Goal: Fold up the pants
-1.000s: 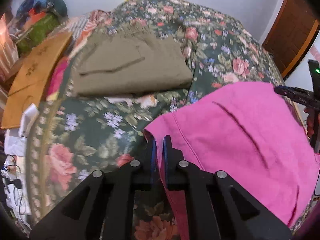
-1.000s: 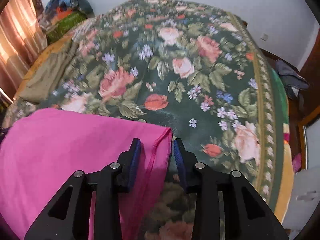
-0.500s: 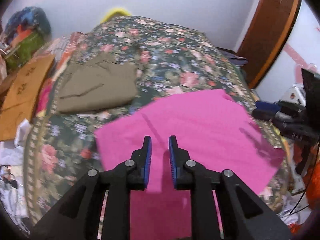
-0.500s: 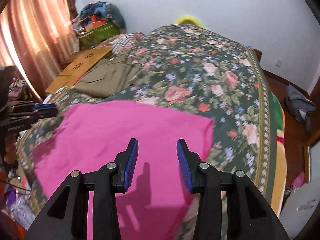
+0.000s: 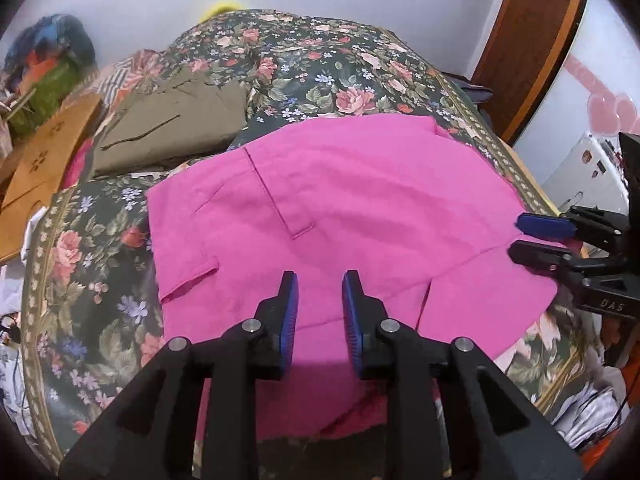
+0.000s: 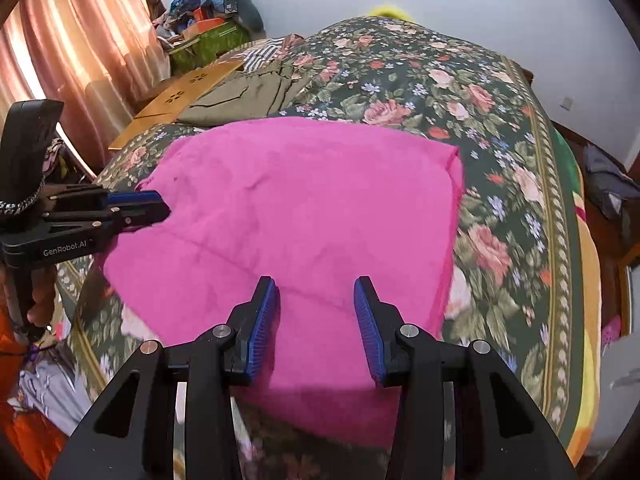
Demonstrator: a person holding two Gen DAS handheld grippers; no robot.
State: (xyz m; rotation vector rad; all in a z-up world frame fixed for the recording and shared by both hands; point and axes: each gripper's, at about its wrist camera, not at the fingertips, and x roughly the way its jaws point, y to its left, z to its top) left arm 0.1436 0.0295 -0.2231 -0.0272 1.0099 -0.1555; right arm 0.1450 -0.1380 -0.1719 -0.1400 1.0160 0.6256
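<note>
1. Left gripper jaws narrowly apart, empty, over the pants' near edge.
2. Right gripper jaws wide, empty, likewise.
3. Pants flat on bed, long axis left-right, just beyond both.
4. Olive pants far left.

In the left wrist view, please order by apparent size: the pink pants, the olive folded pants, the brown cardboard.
1. Pink pants, clearly largest, though also nearest to the camera.
2. Olive folded pants.
3. Brown cardboard, cut off by the picture's edge, so its rank below the olive pants is unsure.
</note>
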